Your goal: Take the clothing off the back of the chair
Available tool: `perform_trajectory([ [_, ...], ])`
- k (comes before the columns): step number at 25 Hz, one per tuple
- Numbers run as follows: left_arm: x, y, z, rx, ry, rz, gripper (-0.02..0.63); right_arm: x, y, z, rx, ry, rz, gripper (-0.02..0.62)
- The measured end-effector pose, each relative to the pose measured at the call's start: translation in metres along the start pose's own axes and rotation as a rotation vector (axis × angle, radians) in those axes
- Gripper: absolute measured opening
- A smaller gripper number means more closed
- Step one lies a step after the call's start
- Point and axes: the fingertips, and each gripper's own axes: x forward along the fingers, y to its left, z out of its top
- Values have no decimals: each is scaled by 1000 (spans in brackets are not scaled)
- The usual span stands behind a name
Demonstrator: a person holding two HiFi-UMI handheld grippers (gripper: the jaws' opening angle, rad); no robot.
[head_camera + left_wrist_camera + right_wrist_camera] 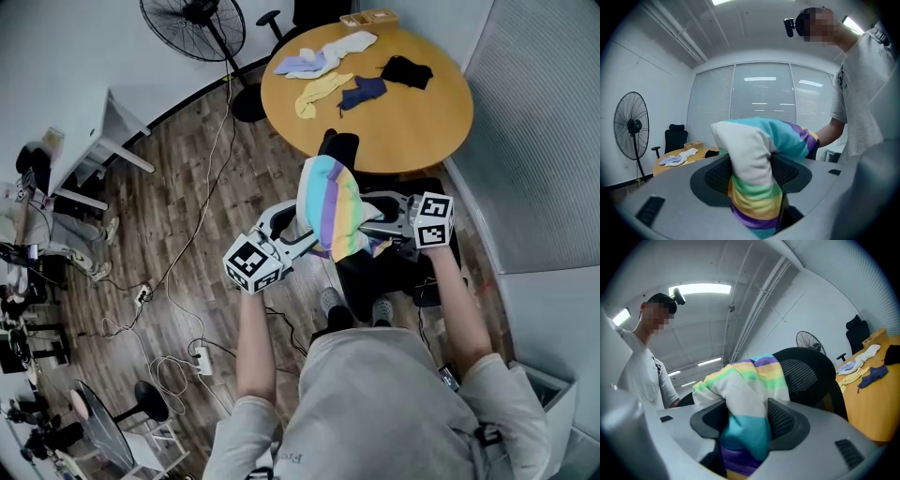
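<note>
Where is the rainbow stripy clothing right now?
In the middle of the head view, the striped clothing hangs over the black chair back beside the round wooden table. The left gripper and the right gripper pinch it from either side.

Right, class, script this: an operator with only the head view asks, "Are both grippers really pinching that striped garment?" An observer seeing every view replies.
Observer: Yes on the left: the left gripper presses the striped garment between both pads.
Operator: And the right?
Observer: The right gripper clamps a white-and-turquoise fold likewise.
Operator: Is it off the chair?
Observer: Not yet; its striped end lies over the black mesh chair back.
</note>
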Motion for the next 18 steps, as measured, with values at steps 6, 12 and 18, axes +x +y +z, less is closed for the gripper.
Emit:
perform_trajectory([
  [6, -1, -4, 4, 6, 0, 98, 238, -1, 6, 3, 5, 4, -22, 201],
  [12, -3, -6, 2, -11, -15, 185, 207, -1, 7, 3, -2, 8, -65, 169],
  [18, -7, -8, 4, -27, -18, 256, 184, 1, 10, 6, -47, 50, -129, 143],
])
